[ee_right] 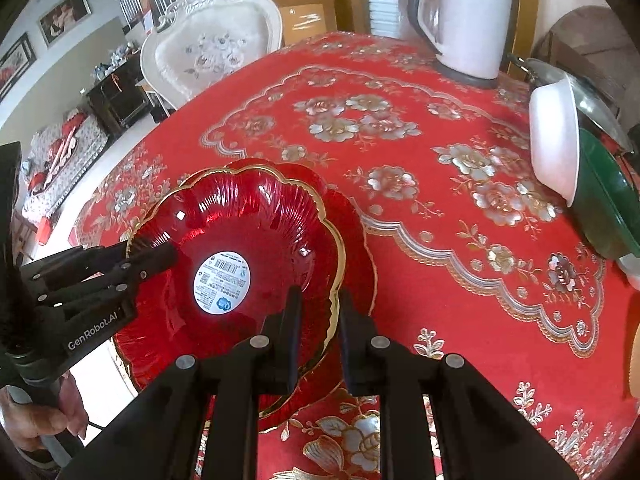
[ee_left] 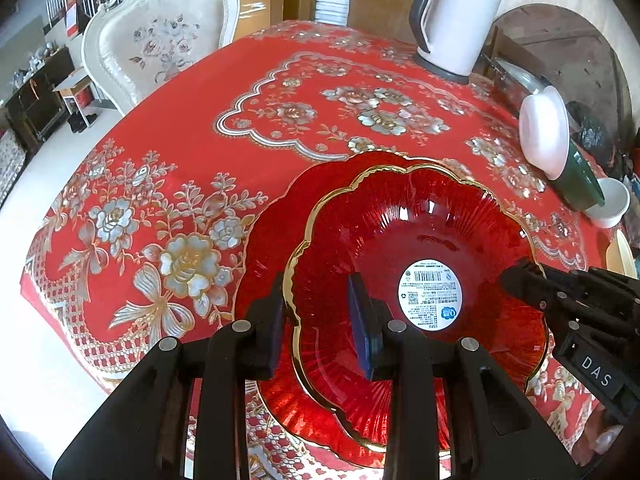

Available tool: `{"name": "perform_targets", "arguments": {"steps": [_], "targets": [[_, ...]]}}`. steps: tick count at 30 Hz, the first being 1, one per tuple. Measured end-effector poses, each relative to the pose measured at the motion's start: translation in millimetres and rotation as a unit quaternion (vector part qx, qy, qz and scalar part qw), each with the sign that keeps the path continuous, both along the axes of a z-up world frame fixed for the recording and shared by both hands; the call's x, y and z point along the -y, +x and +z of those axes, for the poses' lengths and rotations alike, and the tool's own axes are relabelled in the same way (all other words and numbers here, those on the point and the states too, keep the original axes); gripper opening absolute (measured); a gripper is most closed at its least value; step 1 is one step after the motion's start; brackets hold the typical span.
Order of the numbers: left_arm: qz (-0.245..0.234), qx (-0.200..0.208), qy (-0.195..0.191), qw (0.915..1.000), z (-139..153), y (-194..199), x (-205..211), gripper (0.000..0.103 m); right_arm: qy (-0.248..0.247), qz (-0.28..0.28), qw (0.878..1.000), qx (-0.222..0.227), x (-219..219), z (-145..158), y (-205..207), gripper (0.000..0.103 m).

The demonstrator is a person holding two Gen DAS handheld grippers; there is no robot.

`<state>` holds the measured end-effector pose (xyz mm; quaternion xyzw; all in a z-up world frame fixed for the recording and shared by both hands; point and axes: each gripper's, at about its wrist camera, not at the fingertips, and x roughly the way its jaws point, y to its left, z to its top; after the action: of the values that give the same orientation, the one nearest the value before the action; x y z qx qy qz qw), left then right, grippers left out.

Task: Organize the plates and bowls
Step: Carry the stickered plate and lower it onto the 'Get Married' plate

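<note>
Left wrist cam first: the left gripper [ee_left: 320,324] is clamped on the rim of a red glass bowl [ee_left: 424,240] with a wavy gold edge, one finger outside the rim, the blue-padded finger inside. The bowl sits nested on a bigger red scalloped plate [ee_left: 276,216] that sticks out to the left of and below the fingers. Round white barcode sticker [ee_left: 430,298] in the bowl's middle, just right of the inner finger. The right gripper [ee_left: 520,280] comes in from the right, its tips at the bowl's opposite rim. Ahead of the tool is the red floral tablecloth [ee_left: 200,120]. Far ahead on the right is a white electric kettle [ee_left: 456,20]. Off to the right there's a white bowl [ee_left: 542,132] tipped on edge against a green bowl [ee_left: 580,184], plus a small white cup [ee_left: 610,204]. White carved chair [ee_left: 160,32] far ahead on the left.

Right wrist cam: the right gripper [ee_right: 318,320] has its fingers either side of the gold rim, close together. They look like they're gripping it, though I can't swear the pads are pressing. The bowl [ee_right: 248,216] lies ahead and left of the tool, and the plate [ee_right: 360,240] peeks out just beyond the fingers. The left gripper [ee_right: 160,256] reaches in from the left onto the far rim, with a hand [ee_right: 40,420] on its handle. Kettle [ee_right: 468,20] far ahead on the right, white bowl [ee_right: 554,140] and green bowl [ee_right: 608,208] off right.
</note>
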<state>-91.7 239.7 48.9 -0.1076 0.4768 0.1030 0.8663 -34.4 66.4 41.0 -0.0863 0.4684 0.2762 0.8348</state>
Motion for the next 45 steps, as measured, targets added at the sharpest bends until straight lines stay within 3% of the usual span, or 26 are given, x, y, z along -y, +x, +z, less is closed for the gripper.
{"name": "perform_targets", "arguments": {"steps": [11, 22, 38, 45], "targets": [[0.007, -0.006, 0.000, 1.0000, -10, 3, -2, 0.029, -0.028, 0.006, 1.000, -0.003, -12, -13, 1, 0.020], [0.009, 0.013, 0.015, 0.9998, -11, 0, 2, 0.030, -0.052, 0.011, 0.998, 0.014, -20, -15, -1, 0.024], [0.008, 0.016, 0.001, 0.9998, -8, -3, -5, 0.031, -0.047, 0.013, 0.999, 0.004, -23, -20, 3, 0.025], [0.013, 0.029, 0.031, 0.9990, -1, -3, -1, 0.032, -0.073, 0.019, 0.997, 0.016, -28, -24, 0, 0.025]]}}
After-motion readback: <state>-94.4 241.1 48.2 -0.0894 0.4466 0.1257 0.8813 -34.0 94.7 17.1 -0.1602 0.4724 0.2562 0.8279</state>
